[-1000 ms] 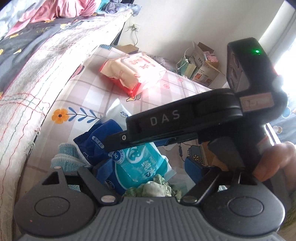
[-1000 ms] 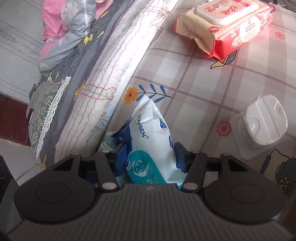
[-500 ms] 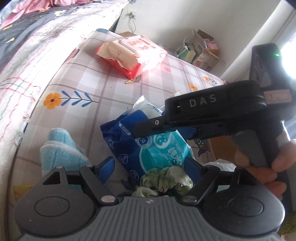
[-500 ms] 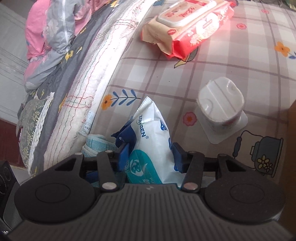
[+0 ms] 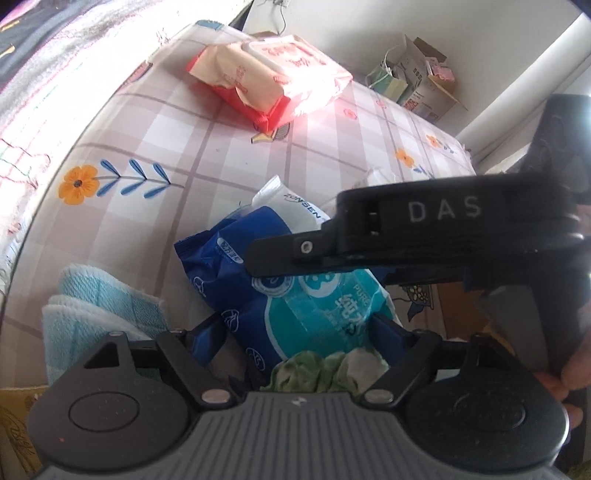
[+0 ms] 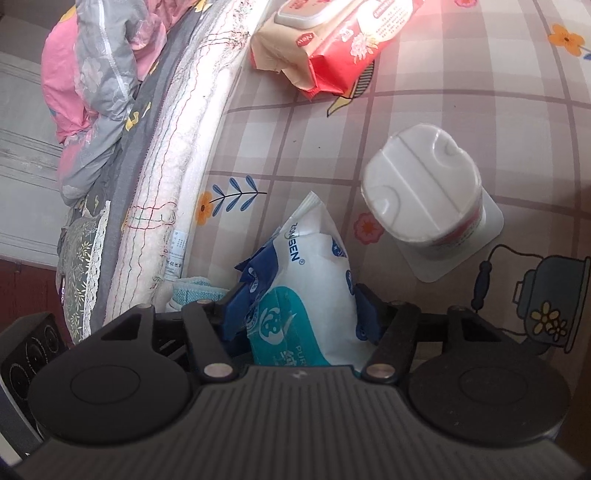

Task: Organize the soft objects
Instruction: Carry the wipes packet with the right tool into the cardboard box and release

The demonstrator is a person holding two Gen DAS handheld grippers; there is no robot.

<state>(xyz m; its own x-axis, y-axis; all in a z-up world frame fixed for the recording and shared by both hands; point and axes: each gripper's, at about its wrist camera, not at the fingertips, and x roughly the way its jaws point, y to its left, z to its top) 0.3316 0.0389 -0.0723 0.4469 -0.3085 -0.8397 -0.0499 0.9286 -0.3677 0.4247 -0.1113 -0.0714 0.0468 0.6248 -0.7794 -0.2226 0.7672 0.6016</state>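
checked tablecloth (image 6: 461,122), crinkly wipes pack (image 6: 314,280), fluffy towel (image 5: 99,310)

Checked tablecloth (image 5: 177,125) with flower and kettle prints, bed edge (image 6: 177,122) alongside it with grey patterned bedding (image 6: 99,74), white wall (image 5: 332,22) behind, cardboard boxes (image 5: 424,85) in the corner, bright daylight from the right

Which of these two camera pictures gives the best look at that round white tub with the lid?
The right wrist view: the white tub sits whole and unblocked on the checked cloth, lid facing the camera. In the left wrist view only a white sliver shows above the other black tool, which hides the rest.
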